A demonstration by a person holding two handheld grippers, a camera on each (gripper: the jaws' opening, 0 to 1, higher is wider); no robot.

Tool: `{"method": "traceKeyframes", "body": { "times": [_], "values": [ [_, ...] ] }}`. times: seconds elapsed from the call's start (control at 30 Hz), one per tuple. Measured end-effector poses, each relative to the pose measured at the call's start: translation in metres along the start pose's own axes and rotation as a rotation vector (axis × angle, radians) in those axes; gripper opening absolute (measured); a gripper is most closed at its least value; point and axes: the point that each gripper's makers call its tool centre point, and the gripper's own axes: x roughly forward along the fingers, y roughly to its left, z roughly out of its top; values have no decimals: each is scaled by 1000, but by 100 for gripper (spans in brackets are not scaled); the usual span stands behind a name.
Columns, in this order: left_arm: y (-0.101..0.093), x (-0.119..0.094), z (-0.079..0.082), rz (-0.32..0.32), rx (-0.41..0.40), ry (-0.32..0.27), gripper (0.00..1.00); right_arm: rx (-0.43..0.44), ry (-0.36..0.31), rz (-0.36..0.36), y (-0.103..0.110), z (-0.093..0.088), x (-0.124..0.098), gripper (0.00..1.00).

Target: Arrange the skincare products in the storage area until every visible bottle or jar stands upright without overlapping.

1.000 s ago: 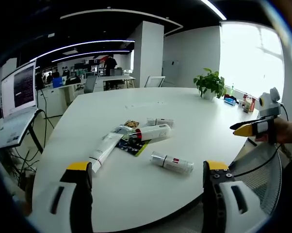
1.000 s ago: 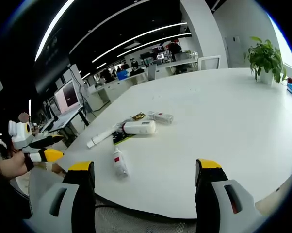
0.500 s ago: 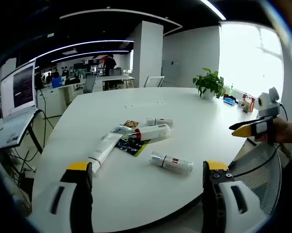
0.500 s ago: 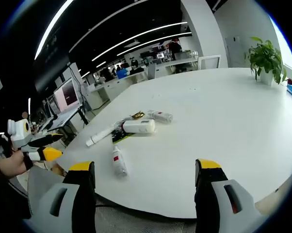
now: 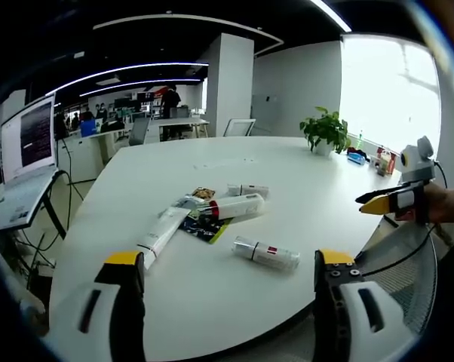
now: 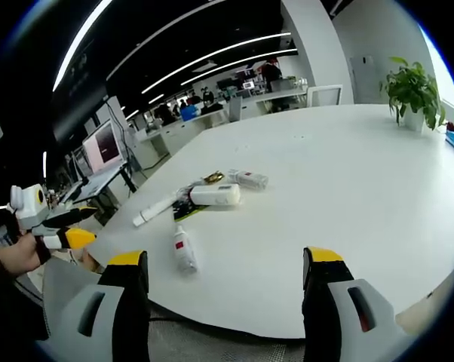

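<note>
In the left gripper view, the left hand-held gripper (image 5: pixel 227 264) hangs over the near edge of a white counter (image 5: pixel 302 196) with its yellow-tipped jaws spread wide and nothing between them. On the counter a cluster of skincare products lies flat: a long white tube (image 5: pixel 163 230), a white tube with a red band (image 5: pixel 234 205) resting over a dark packet (image 5: pixel 204 226), and a small bottle (image 5: pixel 247 189) behind. A silver bottle (image 5: pixel 267 253) lies apart, nearer. The right hand-held gripper (image 5: pixel 393 198) shows at the right edge. A potted plant (image 5: pixel 326 130) stands far back.
</note>
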Motion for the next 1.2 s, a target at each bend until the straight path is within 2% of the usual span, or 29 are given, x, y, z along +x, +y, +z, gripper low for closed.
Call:
{"method": "traceKeyframes", "body": {
  "times": [0.67,0.93,1.2],
  "values": [
    [1,-1,3,-5,-21,-18,86,15,47,6,1,-4,6,82],
    [-2,0,1,-23,-10,-7,85,5,81,8,0,-5,17,79],
    [-1,0,2,-27,-28,-12,85,-81,131,29,3,-1,27,77]
  ]
}}
